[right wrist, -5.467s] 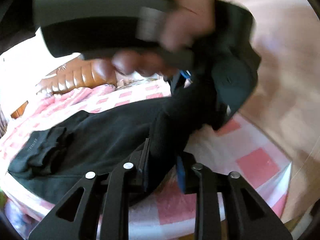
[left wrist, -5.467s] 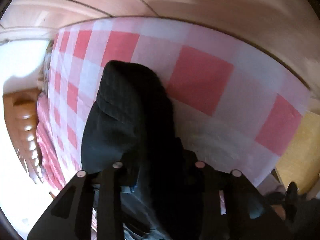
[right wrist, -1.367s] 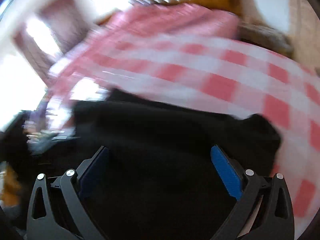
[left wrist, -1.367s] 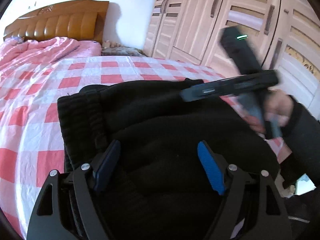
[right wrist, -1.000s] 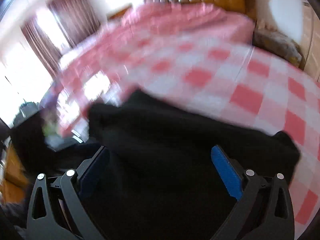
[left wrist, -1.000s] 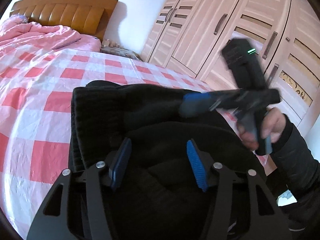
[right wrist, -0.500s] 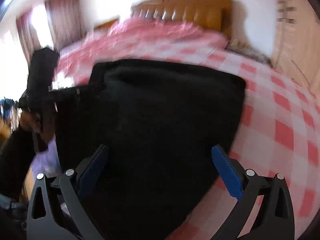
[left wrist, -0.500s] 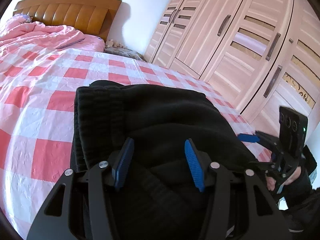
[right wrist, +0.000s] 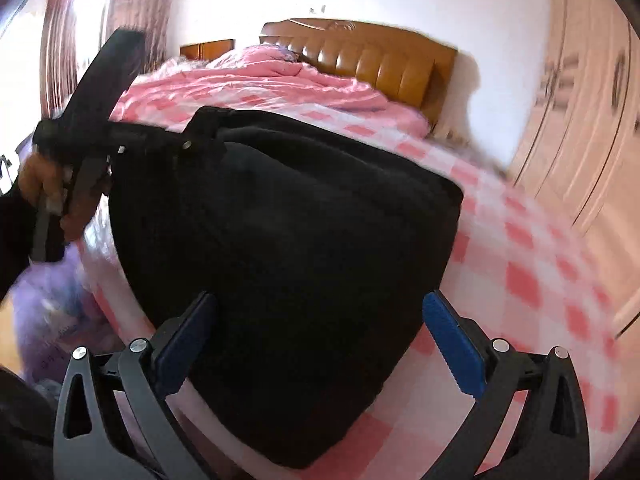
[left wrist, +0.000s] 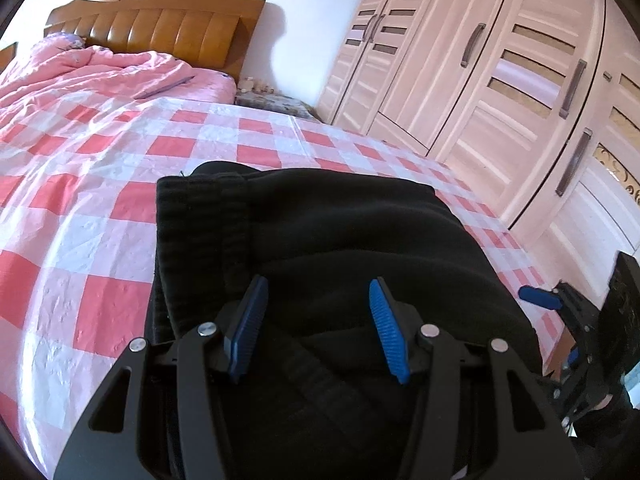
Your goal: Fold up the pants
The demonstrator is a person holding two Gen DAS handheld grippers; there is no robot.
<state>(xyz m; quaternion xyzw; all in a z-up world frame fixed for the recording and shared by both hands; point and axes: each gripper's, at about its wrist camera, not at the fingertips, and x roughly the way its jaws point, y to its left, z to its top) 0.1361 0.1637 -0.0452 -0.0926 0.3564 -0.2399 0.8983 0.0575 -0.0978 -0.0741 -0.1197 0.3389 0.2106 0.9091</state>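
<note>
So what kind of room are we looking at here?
A bedroom, almost certainly. There is a bed with a padded wooden headboard, a rumpled pink quilt near the headboard, and a tall wardrobe with louvred doors along the wall. Black pants lie folded on the red-checked bedsheet.

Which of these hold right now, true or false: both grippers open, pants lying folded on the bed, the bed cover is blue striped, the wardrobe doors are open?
1. Both grippers are open. True: the left gripper and right gripper show gaps between the pads, gripping nothing.
2. The black pants lie folded on the bed. True.
3. The bed cover is blue striped. False: the bed cover is pink and white checked.
4. The wardrobe doors stand open. False: the wardrobe is closed.
</note>
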